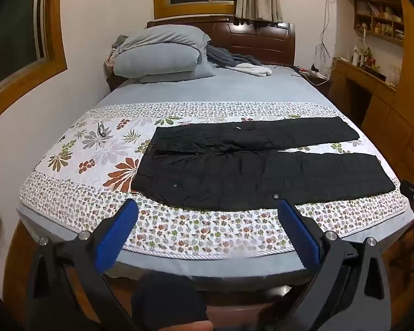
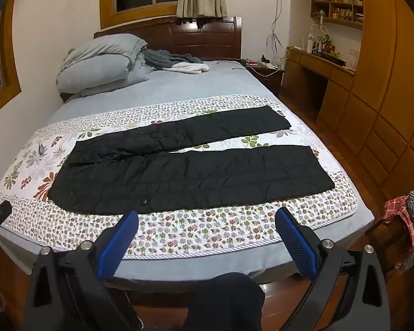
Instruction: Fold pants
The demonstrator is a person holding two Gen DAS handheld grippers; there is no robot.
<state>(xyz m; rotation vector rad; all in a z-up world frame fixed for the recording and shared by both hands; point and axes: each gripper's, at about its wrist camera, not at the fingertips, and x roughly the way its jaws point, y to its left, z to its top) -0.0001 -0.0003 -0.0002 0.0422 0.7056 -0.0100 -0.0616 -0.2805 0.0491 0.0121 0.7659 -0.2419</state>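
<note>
Across the foot of the bed, on a quilted floral coverlet, one pair of black pants lies flat and unfolded, waist toward the left, its two legs stretching right with a strip of coverlet showing between them. Nothing rests on the pants. A small pair of glasses sits on the coverlet left of the waist. At the head of the bed are stacked blue-grey pillows and crumpled grey and white cloth. Checked fabric hangs over a wooden chair at the right. The left gripper and right gripper hover short of the pants, blue-padded jaws wide apart, holding nothing.
</note>
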